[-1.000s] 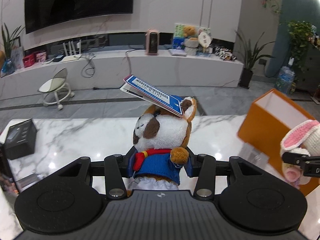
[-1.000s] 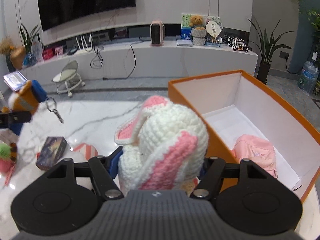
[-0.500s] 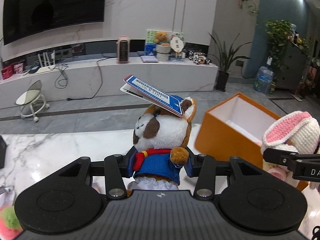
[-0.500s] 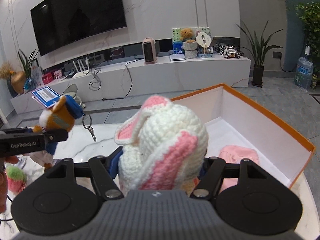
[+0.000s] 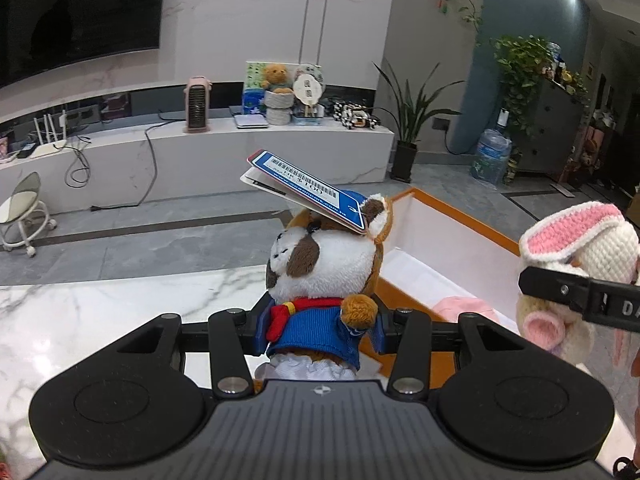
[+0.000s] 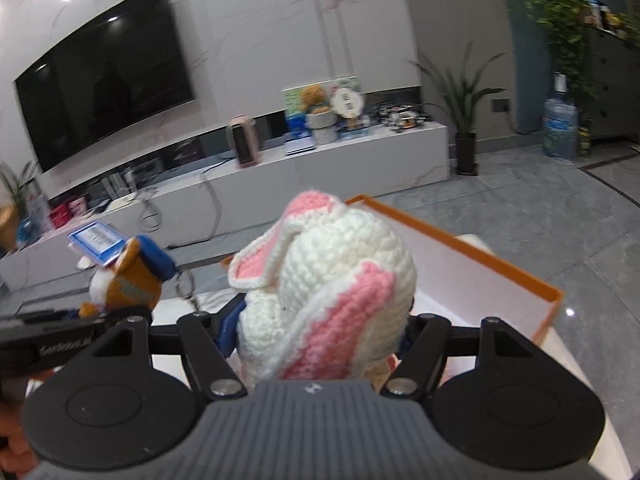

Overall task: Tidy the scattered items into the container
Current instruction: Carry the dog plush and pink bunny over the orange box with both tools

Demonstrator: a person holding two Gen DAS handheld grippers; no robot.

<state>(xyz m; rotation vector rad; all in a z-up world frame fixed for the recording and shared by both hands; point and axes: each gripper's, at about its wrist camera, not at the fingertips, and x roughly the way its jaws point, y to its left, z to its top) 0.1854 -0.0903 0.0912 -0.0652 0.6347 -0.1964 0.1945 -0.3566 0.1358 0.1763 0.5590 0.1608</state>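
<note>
Both tongs, left (image 5: 318, 330) clenching the plush dog (image 5: 320, 276) and right (image 6: 320, 324) the crocheted bunny (image 6: 324, 284), had closed on the orange box (image 5: 452, 216); its tag's (image 5: 308, 188) print stayed unreadable.

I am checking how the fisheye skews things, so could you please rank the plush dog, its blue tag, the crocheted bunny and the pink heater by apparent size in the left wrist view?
1. plush dog
2. crocheted bunny, cut off by the frame edge, so unsure against the dog
3. blue tag
4. pink heater, which sits far off

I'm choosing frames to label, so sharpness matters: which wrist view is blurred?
Right wrist view: background smeared by motion blur, though the crochet bunny stays fairly crisp. Left wrist view: sharp, the barcode tag on the plush dog legible; both fisheye-bent.
</note>
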